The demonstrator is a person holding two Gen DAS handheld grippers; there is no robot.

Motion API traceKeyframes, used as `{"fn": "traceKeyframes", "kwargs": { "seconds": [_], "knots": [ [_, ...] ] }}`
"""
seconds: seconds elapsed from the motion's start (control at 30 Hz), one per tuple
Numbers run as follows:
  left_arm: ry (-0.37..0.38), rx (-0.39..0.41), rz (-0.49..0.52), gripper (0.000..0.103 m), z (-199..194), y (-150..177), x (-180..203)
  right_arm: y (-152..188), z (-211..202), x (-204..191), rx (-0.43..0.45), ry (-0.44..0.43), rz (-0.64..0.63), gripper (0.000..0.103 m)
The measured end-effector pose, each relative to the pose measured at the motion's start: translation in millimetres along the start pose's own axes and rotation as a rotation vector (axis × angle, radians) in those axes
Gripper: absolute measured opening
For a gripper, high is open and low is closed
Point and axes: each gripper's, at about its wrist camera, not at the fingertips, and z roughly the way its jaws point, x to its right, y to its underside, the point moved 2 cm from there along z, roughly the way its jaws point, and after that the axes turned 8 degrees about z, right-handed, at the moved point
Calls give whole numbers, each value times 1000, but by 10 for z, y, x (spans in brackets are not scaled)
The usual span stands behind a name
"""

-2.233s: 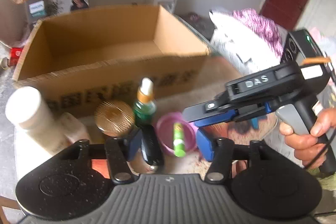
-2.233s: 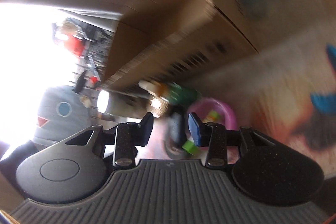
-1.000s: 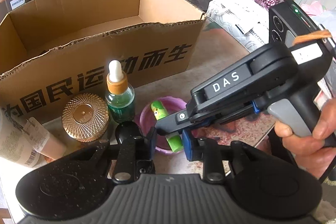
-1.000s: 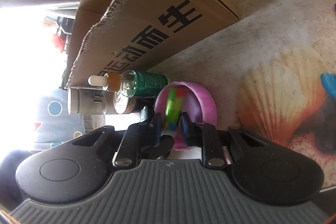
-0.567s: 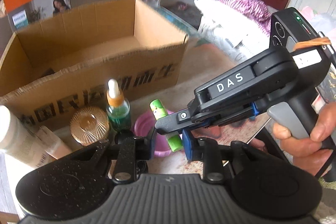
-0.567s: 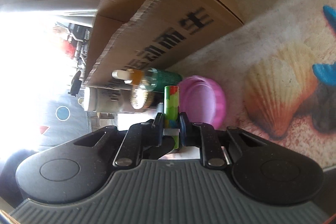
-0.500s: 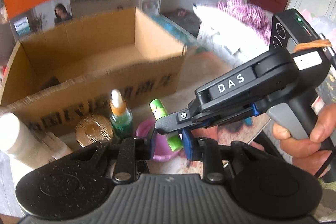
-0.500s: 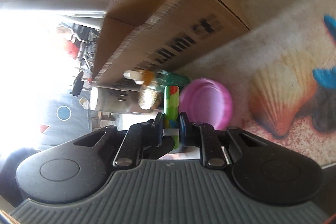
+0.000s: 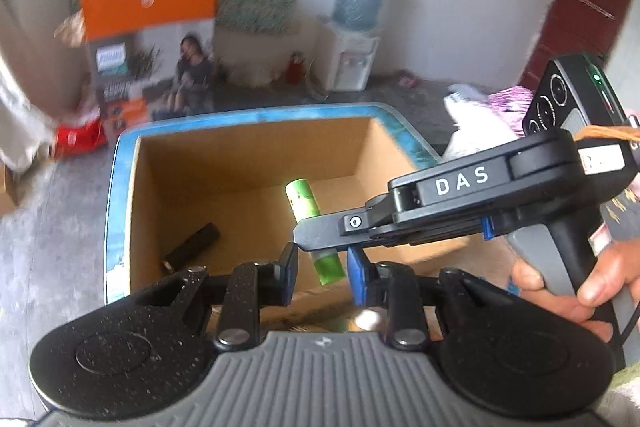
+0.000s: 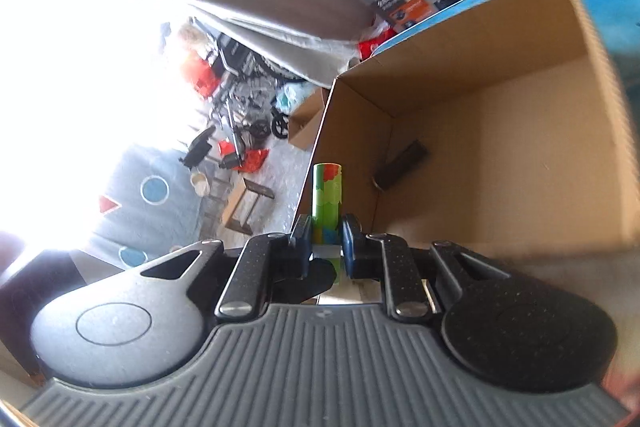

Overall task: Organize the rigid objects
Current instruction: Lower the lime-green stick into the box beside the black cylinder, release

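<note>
Item: small green cylindrical plastic tube (image 10: 327,196), frame centre, above open brown cardboard box (image 9: 248,163). My right gripper (image 10: 326,241) clamped on lower half. Judged light, stiff, smooth/slippery; grip mid-body. Left gripper (image 9: 322,269) near-closed, holding nothing.

Open cardboard box (image 9: 256,163) sits on a surface with a blue-edged printed cover (image 9: 120,163); surface type unclear. Box rim nearly fills the visible cover. Inside, one dark cylindrical item (image 9: 191,245) lies on its side on the box floor, near the left wall.
</note>
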Motion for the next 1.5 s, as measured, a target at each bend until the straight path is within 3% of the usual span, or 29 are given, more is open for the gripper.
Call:
{"fn": "traceKeyframes", "kwargs": {
  "seconds": [0.27, 0.4, 0.57, 0.67, 0.73, 0.8, 0.93, 1.0, 1.33, 1.47, 1.5],
  "knots": [
    [5, -250, -105, 27, 896, -76, -623, -618, 1006, 384, -178, 128, 142, 15],
    [-13, -334, -125, 27, 1200, -71, -815, -785, 1396, 594, -246, 191, 186, 15],
    [-71, -383, -129, 28, 1334, -104, -955, -907, 1794, 678, -301, 266, 177, 15],
    [-68, -388, -137, 35, 1357, -133, -988, -938, 1962, 685, -315, 283, 174, 17],
    [-53, -380, -141, 48, 1354, -144, -975, -985, 2055, 700, -319, 274, 187, 18],
    [-57, -367, -137, 54, 1348, -158, -950, -1008, 2108, 692, -319, 261, 185, 22],
    [-72, -321, -117, 64, 1262, -202, -860, -1034, 2035, 638, -287, 230, 177, 47],
    [-73, -287, -114, 67, 1185, -234, -832, -1070, 1884, 650, -256, 213, 163, 51],
    [-51, -39, -91, 85, 229, -258, -477, -982, 798, 213, -45, 59, 99, 54],
    [-42, 37, -62, 88, -158, -108, -278, -698, 112, -7, 92, 7, 22, 59],
    [-40, 55, -47, 88, -230, -57, -228, -587, -32, -48, 128, 1, -2, 64]
  ]
}}
